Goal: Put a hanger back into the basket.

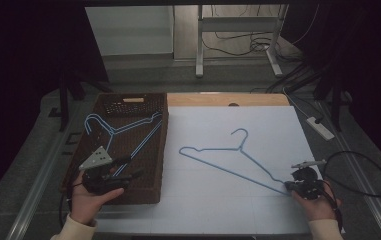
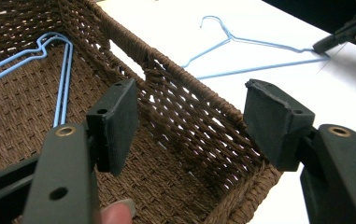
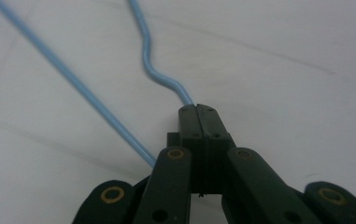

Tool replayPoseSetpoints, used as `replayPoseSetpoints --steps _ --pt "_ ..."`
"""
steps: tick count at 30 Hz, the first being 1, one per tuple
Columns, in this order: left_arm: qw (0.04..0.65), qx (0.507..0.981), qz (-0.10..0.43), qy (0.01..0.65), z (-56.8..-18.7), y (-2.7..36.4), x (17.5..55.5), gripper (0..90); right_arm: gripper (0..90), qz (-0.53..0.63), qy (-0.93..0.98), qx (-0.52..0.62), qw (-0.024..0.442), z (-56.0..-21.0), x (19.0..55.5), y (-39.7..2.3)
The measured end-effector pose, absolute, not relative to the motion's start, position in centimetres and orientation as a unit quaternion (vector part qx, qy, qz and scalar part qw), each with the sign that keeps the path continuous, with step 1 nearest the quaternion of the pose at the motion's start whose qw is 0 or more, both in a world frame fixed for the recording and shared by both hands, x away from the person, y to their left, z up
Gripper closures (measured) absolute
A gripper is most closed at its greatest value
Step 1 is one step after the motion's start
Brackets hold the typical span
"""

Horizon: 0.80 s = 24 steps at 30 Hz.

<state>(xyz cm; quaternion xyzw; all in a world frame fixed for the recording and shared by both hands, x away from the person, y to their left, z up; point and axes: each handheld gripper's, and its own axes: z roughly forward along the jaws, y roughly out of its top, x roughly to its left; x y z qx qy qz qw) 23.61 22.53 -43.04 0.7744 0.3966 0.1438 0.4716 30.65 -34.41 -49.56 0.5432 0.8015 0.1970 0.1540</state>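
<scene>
Your right gripper, at lower right, has its fingers clamped on the blue hanger. Your left gripper hangs open-fingered over the basket at lower left.

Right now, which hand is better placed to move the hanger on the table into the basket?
Right. The right gripper is already shut on the end of the blue hanger on the white table. The left gripper hangs open over the basket, holding nothing.

hangers in basket, left
</scene>
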Motion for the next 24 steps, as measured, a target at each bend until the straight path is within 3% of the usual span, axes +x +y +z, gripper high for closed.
replayPoseSetpoints --steps 11,24 --pt "0.473 0.773 0.145 0.397 -42.9 22.5 23.6 35.2 89.9 0.193 0.787 0.554 0.191 -49.6 33.0 -35.7" --pt "0.475 0.772 0.145 0.397 -42.9 22.6 23.6 35.3 89.9 0.301 0.833 0.451 0.11 -48.4 35.0 -25.6"
